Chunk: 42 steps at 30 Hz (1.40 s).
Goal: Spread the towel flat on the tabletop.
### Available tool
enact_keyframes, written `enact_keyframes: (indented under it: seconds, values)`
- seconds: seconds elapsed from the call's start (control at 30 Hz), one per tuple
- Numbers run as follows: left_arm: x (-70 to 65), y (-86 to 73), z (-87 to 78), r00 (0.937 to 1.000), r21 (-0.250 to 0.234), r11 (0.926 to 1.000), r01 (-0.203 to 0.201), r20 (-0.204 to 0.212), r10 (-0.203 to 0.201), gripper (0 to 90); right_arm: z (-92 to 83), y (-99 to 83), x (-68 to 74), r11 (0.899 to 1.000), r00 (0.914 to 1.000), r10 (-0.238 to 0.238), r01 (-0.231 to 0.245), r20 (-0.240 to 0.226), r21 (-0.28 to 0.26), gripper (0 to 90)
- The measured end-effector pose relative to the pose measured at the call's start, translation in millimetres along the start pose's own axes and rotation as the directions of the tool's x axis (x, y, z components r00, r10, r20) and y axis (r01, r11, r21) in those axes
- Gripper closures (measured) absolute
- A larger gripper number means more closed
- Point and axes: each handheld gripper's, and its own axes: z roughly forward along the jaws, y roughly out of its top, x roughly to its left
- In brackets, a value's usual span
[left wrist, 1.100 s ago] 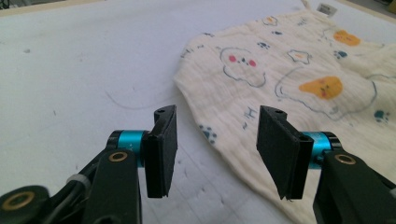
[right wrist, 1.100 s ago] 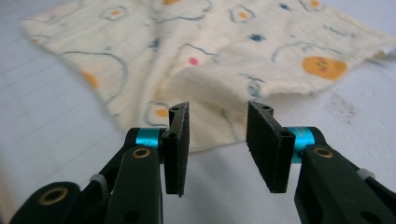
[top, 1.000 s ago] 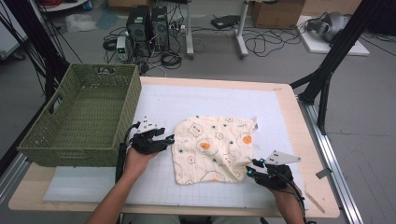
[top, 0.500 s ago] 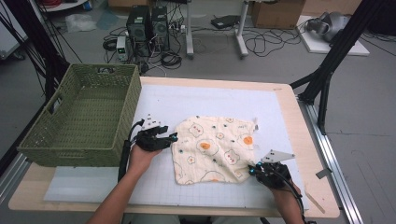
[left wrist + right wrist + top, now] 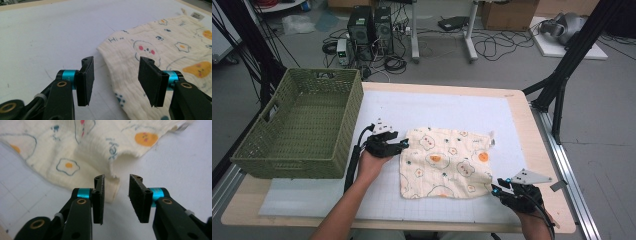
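Two grippers flank one cloth (image 5: 446,162), which lies flat on the white mat (image 5: 437,107) just right of centre in the high view. We see our left gripper (image 5: 404,144) at the cloth's upper left corner, left of centre in that view. In the left gripper view its jaws stand wide, the cloth's edge (image 5: 117,82) lying between them with neither pad pressing on it. Our right gripper (image 5: 498,189) sits at the lower right of the high view, beside the cloth's lower right corner. Its jaws have just been opening; in the right gripper view they stand apart at a middling gap, with the cloth's corner (image 5: 112,192) reaching in beside the left pad and not pinched. A green basket (image 5: 272,150) fills the left of the high view, well apart from the cloth.
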Motion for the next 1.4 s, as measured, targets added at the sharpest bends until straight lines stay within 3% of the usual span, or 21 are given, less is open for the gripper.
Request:
enact_keyframes:
  seconds: [0.1,0.17,0.23,0.33,0.4,0.43,0.47,0.5,0.53,0.57,0.6,0.73,0.77,0.83,0.87,0.93,1.03,1.13,1.23,1.3,1.4]
  values:
    - [3.1,5.0,13.9,0.9997,0.046,0.9989,-0.011,-0.021,0.012,45.4,-1.0,2.1,-0.5,0.999,1.0,0.001,-0.001,0.002,-0.034,60.2]
    - [5.2,7.3,24.2,0.9995,0.054,0.9982,0.025,-0.019,-0.024,45.5,-0.3,4.3,-0.4,0.999,1.0,0.003,-0.003,0.001,-0.053,58.3]
    - [5.4,8.7,33.7,0.9992,0.07,0.9969,0.034,-0.025,-0.033,45.3,0.5,5.5,0.3,0.998,1.0,0.006,-0.006,0.0,-0.062,57.5]
    - [1.8,7.5,46.2,0.9996,0.115,0.9932,0.02,-0.022,-0.017,48.5,1.2,6.1,-0.4,0.997,1.0,-0.001,0.002,0.005,-0.073,56.0]
    - [-3.5,3.4,51.7,0.9998,0.165,0.9863,-0.013,-0.01,0.015,57.0,0.7,6.2,-1.1,0.997,1.0,0.003,-0.002,0.01,-0.082,55.5]
    - [-6.8,1.9,52.1,0.9986,0.167,0.9848,-0.047,-0.017,0.05,68.5,0.0,6.2,-2.3,0.996,0.9999,0.004,-0.003,0.01,-0.088,55.5]
    - [-9.5,1.7,50.0,0.9966,0.173,0.9815,-0.08,-0.004,0.082,68.5,0.0,6.2,-2.3,0.996,0.9999,0.004,-0.003,0.01,-0.088,55.5]
    - [-12.4,1.0,48.5,0.994,0.178,0.978,-0.109,0.015,0.108,83.8,-0.3,5.9,-3.1,0.996,1.0,0.004,-0.003,0.009,-0.088,55.3]
    - [-15.8,0.8,45.6,0.9868,0.188,0.969,-0.161,0.015,0.161,84.7,-0.2,5.4,-3.4,0.996,0.9999,0.006,-0.005,0.009,-0.088,55.3]
    - [-18.9,-0.6,41.6,0.982,0.184,0.9649,-0.187,0.01,0.189,84.7,-0.2,5.0,-4.0,0.996,0.9999,0.006,-0.005,0.011,-0.086,55.3]
    - [-20.6,-2.2,36.3,0.9807,0.18,0.9641,-0.195,0.017,0.195,84.6,-0.1,4.8,-4.4,0.996,0.9999,0.006,-0.005,0.01,-0.085,55.3]
    - [-29.0,-12.6,13.8,0.9631,0.163,0.9496,-0.268,0.017,0.269,84.8,-0.3,5.1,-3.9,0.996,0.9999,0.007,-0.006,0.011,-0.084,55.0]
    - [-30.1,-16.0,9.3,0.962,0.164,0.9481,-0.272,0.028,0.271,84.7,0.2,5.3,-3.6,0.996,0.9999,0.006,-0.005,0.009,-0.084,54.9]
    - [-29.9,-20.8,2.8,0.9675,0.171,0.9525,-0.252,0.065,0.244,80.7,0.9,5.9,-2.4,0.997,1.0,0.005,-0.004,0.007,-0.083,54.8]
    - [-28.2,-21.7,-0.1,0.9726,0.171,0.959,-0.226,0.096,0.212,74.2,1.3,6.2,-2.3,0.997,1.0,-0.001,0.002,0.008,-0.082,54.7]
    - [-24.4,-18.6,-4.4,0.9811,0.143,0.9722,-0.185,0.083,0.175,61.3,1.8,7.5,-1.6,0.997,1.0,-0.001,0.002,0.007,-0.081,54.7]
    - [-13.1,-11.1,-11.3,0.9958,0.044,0.9964,-0.072,0.06,0.069,50.4,2.4,8.9,-1.4,0.996,0.9999,-0.004,0.004,0.01,-0.085,53.6]
    - [-0.5,-5.3,-16.6,0.9988,-0.021,0.9996,0.018,0.045,-0.017,48.6,3.0,8.8,-1.2,0.996,0.9997,-0.01,0.012,0.021,-0.084,53.1]
    - [8.2,0.0,-13.3,0.9997,-0.021,0.9994,0.026,0.005,-0.025,48.8,3.2,8.3,-2.3,0.995,0.9998,0.004,-0.002,0.019,-0.096,51.2]
    - [12.6,0.6,-7.6,0.9984,-0.052,0.9973,0.051,-0.019,-0.052,48.9,3.0,8.7,-2.7,0.994,0.9998,0.01,-0.008,0.014,-0.11,49.2]
    - [17.7,2.9,8.2,0.9975,0.011,0.9982,0.06,-0.04,-0.059,48.5,2.1,10.1,-1.9,0.992,0.9998,0.013,-0.01,0.018,-0.129,45.5]
